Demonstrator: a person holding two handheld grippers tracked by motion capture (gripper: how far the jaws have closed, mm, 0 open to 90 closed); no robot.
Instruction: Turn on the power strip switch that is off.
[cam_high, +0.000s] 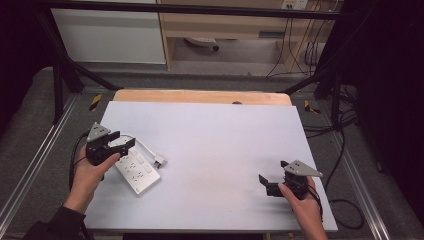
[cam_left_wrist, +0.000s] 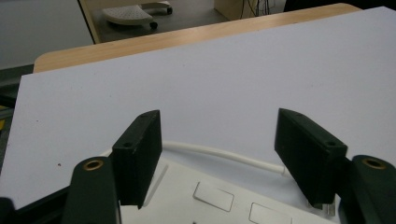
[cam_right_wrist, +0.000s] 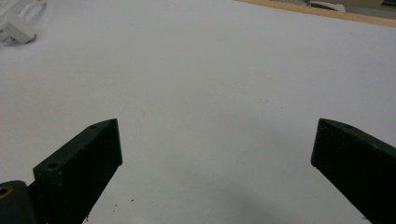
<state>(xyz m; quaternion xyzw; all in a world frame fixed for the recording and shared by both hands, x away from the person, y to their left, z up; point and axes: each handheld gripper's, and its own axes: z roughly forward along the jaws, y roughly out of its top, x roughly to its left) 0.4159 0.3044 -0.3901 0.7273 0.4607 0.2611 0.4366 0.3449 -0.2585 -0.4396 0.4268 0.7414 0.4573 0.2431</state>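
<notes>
High view: both jaws wide, holding nothing.

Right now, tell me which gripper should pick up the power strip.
Left, probably. The left gripper hangs open right over the white power strip, its jaws either side of the cord. The right gripper, also open, sits across the table.

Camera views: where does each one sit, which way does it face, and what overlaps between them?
High view: above the person's side, facing forward and down on the white table; forearms, left gripper and right gripper show.
Left gripper view: rides the left gripper, faces the far table edge over the power strip; open jaws show.
Right gripper view: rides the right gripper, faces across bare table; open jaws show.
Shared: all three show the strip's cord.
</notes>
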